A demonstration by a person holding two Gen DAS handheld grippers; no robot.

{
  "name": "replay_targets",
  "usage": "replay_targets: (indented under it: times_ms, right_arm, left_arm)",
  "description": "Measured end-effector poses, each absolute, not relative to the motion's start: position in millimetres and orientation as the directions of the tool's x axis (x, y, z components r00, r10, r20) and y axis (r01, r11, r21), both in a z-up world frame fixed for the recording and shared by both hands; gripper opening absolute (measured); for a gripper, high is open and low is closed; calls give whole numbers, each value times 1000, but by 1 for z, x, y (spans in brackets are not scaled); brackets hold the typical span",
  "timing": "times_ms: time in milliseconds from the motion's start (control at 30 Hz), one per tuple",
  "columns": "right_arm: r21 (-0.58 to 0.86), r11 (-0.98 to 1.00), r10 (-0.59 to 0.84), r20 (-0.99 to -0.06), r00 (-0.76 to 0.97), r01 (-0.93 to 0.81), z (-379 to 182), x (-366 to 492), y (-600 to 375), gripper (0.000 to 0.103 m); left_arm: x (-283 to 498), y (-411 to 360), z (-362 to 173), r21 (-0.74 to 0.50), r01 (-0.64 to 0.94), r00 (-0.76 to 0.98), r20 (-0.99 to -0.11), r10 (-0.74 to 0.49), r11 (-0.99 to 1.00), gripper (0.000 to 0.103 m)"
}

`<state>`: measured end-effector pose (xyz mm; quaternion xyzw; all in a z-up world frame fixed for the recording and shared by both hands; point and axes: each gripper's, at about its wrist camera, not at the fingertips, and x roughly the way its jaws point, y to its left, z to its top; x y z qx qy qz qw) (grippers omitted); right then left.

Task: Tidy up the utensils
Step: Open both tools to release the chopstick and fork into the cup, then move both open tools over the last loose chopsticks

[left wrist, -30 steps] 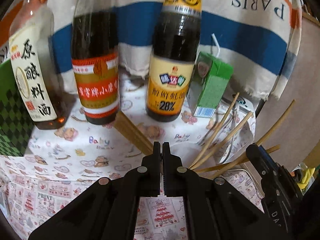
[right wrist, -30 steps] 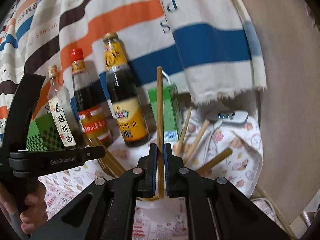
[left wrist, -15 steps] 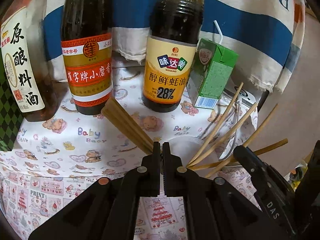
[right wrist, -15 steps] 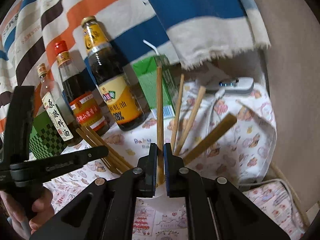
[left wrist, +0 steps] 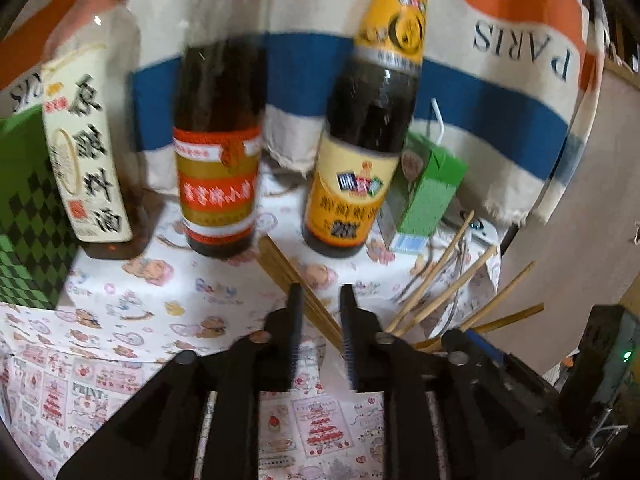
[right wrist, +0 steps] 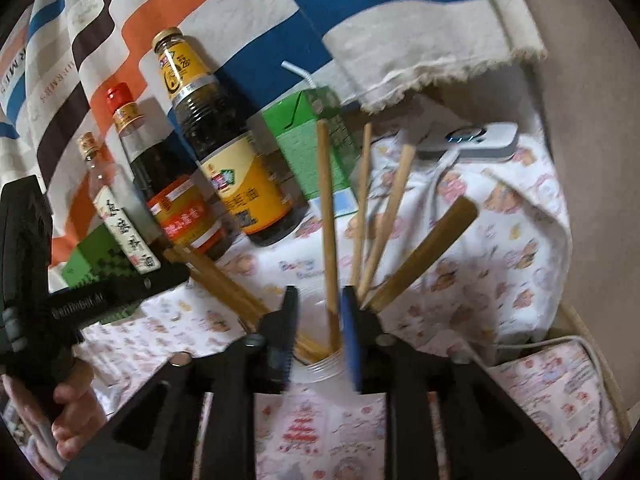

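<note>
1. Chopsticks (right wrist: 329, 216) stand in a clear cup (right wrist: 320, 364); the nearest one rises between the right claw's (right wrist: 318, 300) spread, released jaws, touching neither that I can tell.
2. Three more chopsticks lean right from the cup, fanning toward the counter's (right wrist: 480, 280) right edge.
3. A loose bundle (left wrist: 296, 280) lies flat on the counter, running from the bottles (left wrist: 356, 152) to the cup; its near end sits between the left claw's (left wrist: 320, 308) parted, empty jaws.
4. Three bottles and a green carton (left wrist: 430, 192) line the back, leaving a bare strip of printed cloth in front.
5. A striped cloth (right wrist: 400, 20) hangs behind; a wall closes the right side.
</note>
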<state>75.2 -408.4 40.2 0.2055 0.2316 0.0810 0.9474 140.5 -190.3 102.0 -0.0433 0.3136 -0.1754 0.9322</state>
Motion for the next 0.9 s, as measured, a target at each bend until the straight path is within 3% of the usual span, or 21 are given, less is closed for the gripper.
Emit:
replay_targets:
  times_ms: [67,167,200,400,633,900]
  right_arm:
    - [417,907,245,-411,878,-58,41,74,-407,28]
    - [413,908,251,-416,874,-64,45,72,-404,41]
    - [414,907,264,-417,870,-77,46,71,-402,48]
    - [376,919,279,-403,872,-120,54,63,-383,61]
    - [339,931,269,-390,881,-134,59,55,-362,62]
    - [297,944,251,-376,892,-141,63,48,-348,64]
  left_arm:
    - [134,-186,110,-165,296,764,-550,-337,941,32]
    - [118,-178,119,-93,261,820,-504,-272,961,44]
    - [112,-174,120,-78,248,836,-487,-254,966,45]
    - [75,-139,116,-58,193,882,-427,-199,979,51]
    - [42,-97,96,-27,120,902,-414,-121,992,71]
    - [26,-46,68,-78,38,910,-410,-67,996,95]
